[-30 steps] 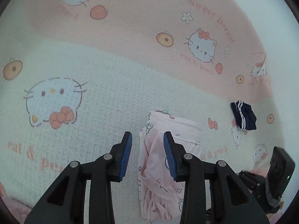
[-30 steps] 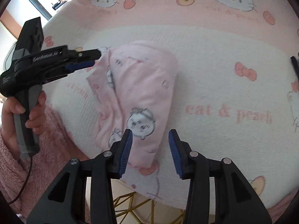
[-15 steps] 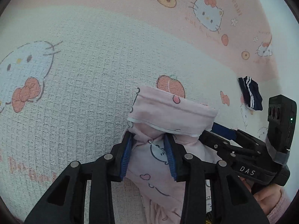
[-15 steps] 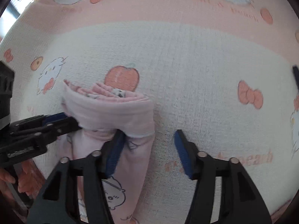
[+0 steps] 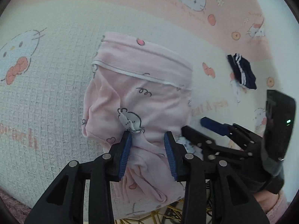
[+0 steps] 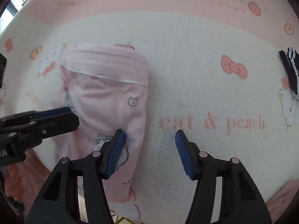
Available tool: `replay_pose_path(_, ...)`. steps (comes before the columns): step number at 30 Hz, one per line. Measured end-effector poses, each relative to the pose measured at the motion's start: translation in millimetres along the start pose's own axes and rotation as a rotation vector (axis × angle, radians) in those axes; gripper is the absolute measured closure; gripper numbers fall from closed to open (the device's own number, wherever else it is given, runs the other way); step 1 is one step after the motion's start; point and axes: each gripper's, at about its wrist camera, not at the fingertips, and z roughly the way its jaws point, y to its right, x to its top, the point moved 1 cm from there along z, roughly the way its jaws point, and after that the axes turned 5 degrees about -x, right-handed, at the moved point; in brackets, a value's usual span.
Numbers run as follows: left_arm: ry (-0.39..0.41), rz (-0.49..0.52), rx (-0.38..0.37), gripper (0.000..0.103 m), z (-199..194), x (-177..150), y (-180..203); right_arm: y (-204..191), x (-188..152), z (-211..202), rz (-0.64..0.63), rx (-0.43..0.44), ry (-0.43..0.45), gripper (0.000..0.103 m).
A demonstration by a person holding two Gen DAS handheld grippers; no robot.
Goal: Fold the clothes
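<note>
A pale pink garment (image 5: 142,85) with small cartoon prints lies folded on the blanket, its white-trimmed band on the far side. In the left wrist view my left gripper (image 5: 147,147) is open, and bunched pink fabric sits between its blue pads. My right gripper (image 5: 198,128) shows at the garment's right edge. In the right wrist view the garment (image 6: 110,93) is left of centre. My right gripper (image 6: 149,145) stands wide open there, its left pad against the garment's right edge and its right pad over bare blanket. My left gripper (image 6: 72,116) reaches in from the left.
A white and pink cartoon-cat blanket (image 5: 56,93) covers the surface; its near edge drops off just below the grippers. A small navy garment with white stripes (image 5: 243,72) lies to the right, also at the right wrist view's edge (image 6: 291,65). A hand (image 5: 265,201) holds the right gripper.
Over the last second the long garment was folded over on itself. Since half a second ago both grippers have drawn back toward the near edge and the fold lies flatter and wider.
</note>
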Motion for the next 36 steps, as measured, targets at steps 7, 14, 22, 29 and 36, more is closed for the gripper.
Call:
replay_pose_path(7,0.125,-0.162,-0.244,0.065,-63,-29,-24,14,-19,-42,0.114,0.103,0.058,0.045)
replay_pose_path(14,0.057,-0.04,-0.135,0.074,-44,-56,-12,5,-41,-29,0.056,0.102,-0.015,0.045)
replay_pose_path(22,0.024,0.138,0.03,0.075,-33,-62,20,8,-55,-37,0.004,0.1,0.004,0.045)
replay_pose_path(29,-0.012,0.101,0.111,0.074,-21,-59,19,8,-63,-31,0.004,0.158,0.012,0.045)
replay_pose_path(36,-0.003,0.163,0.135,0.094,-16,-58,29,5,-69,-20,0.009,0.2,0.013,0.044)
